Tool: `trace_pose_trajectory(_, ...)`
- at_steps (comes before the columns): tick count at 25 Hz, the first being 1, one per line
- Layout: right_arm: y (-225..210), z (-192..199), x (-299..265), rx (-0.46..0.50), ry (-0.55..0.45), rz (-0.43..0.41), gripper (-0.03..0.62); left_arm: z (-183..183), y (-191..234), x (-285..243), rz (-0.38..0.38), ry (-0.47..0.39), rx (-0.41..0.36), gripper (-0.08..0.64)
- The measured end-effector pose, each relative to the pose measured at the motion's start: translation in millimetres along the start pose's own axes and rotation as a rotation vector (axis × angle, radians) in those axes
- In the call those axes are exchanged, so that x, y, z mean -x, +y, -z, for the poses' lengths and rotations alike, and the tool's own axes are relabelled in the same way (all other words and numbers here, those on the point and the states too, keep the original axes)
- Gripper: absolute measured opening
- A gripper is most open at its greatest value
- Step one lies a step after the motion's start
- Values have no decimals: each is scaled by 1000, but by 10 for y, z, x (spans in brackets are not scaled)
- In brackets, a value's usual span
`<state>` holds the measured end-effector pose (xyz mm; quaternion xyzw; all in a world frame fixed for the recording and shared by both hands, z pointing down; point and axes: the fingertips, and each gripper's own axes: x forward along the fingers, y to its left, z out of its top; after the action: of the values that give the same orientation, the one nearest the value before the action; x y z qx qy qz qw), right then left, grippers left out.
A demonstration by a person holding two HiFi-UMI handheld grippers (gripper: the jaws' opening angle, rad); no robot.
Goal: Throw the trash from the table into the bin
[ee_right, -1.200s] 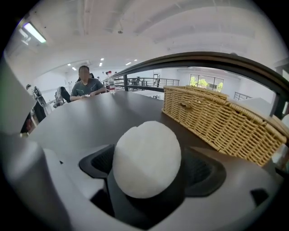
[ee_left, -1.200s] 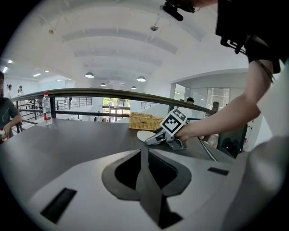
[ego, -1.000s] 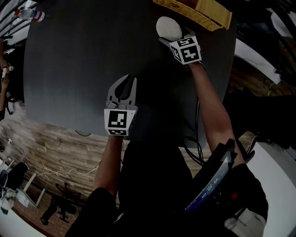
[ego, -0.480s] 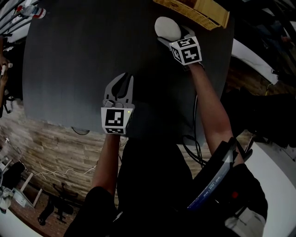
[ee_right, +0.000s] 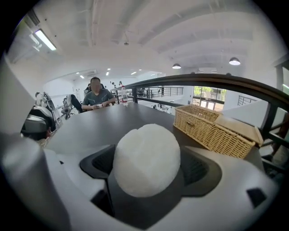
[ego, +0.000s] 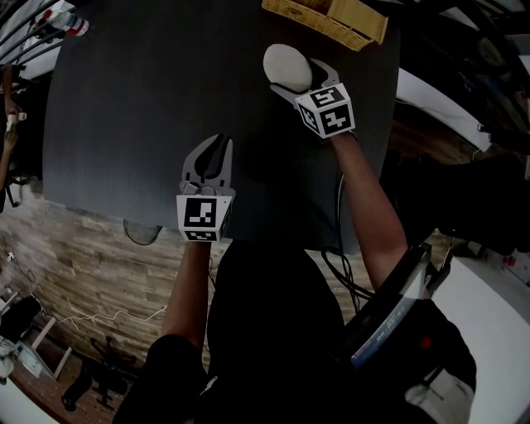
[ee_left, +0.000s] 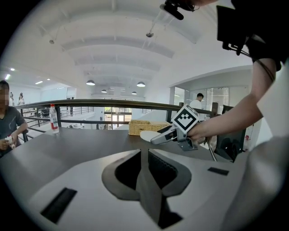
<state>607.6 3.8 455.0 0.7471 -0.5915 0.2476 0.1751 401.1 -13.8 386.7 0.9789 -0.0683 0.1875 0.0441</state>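
Gripping a white crumpled wad, the right tongs are clamped on it in the upper middle of the head view. The wad fills the whole gap between the jaws; can't tell if it's lifted clear of the table or resting on it. Left tongs are closed on nothing, parked lower centre-left near the table's near edge, idle. Just past the wad, at the top edge of the frame, sits a wicker basket, near the wad but not touching it. Far upper-left corner has a water bottle; the right gripper view shows a seated person at the far end of the table, well away from the work. My read: pick is done, carry-and-drop is the step in hand. No other bin shows, so the basket is probably the target, not certain. Next move needs the wad taken forward over the basket rim with enough height to clear it, jaws opened only once it's above the opening. Wad looks light, so release low to stop it bouncing out or sticking to a pad.
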Motion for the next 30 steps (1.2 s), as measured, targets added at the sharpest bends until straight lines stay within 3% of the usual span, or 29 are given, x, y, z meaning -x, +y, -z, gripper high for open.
trace_pose_trajectory(13, 824, -13, 1201, 25, -110, -66, 459, -199, -633, 668, -3, -63, -18, 37)
trace_pose_trajectory(30, 1667, 174, 2092, 66, -167, -153, 458, -137, -1087, 1441, -43, -79, -32, 11)
